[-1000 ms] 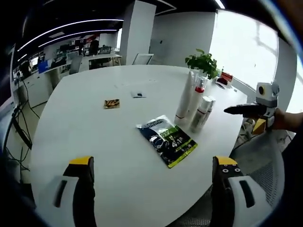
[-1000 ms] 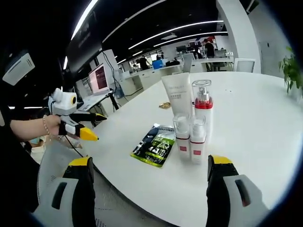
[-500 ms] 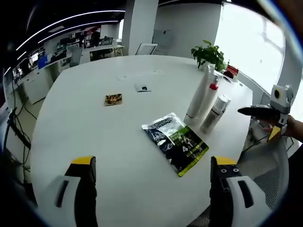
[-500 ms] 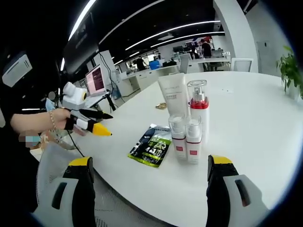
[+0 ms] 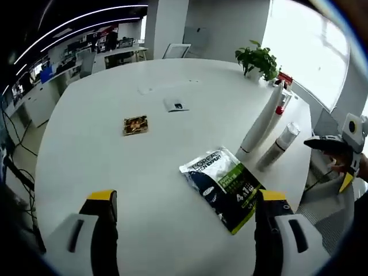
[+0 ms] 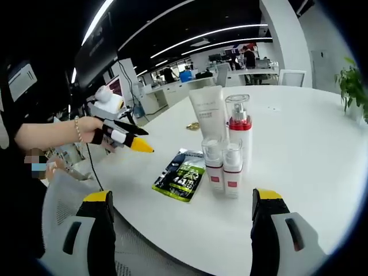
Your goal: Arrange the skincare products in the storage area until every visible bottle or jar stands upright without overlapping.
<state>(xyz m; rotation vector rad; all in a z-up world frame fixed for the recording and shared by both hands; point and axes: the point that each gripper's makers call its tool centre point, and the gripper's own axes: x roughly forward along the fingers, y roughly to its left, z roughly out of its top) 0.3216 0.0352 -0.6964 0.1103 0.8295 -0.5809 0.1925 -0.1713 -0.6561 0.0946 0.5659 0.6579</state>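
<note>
On the white round table (image 5: 115, 167) a tall white tube (image 5: 260, 123), a pump bottle with a red collar (image 5: 282, 101) and a small white bottle (image 5: 279, 146) stand upright in a close group. The right gripper view shows the tube (image 6: 208, 118), the pump bottle (image 6: 239, 129) and two small red-banded bottles (image 6: 213, 168) side by side. A green and black sachet (image 5: 224, 187) lies flat beside them. My left gripper (image 5: 187, 201) hovers open over the table's near part and holds nothing. My right gripper (image 6: 183, 198) is open too, off the table edge, facing the group.
A small brown packet (image 5: 135, 125) and a small white card (image 5: 175, 105) lie farther out on the table. A potted plant (image 5: 261, 57) stands at the far rim. A mesh chair (image 6: 69, 195) sits at the table's edge. A person's hand holds the left gripper (image 6: 142, 141).
My left gripper has moved forward over the table, so the sachet and bottles look nearer. In the right gripper view it has swung in toward the table. The products stayed put.
</note>
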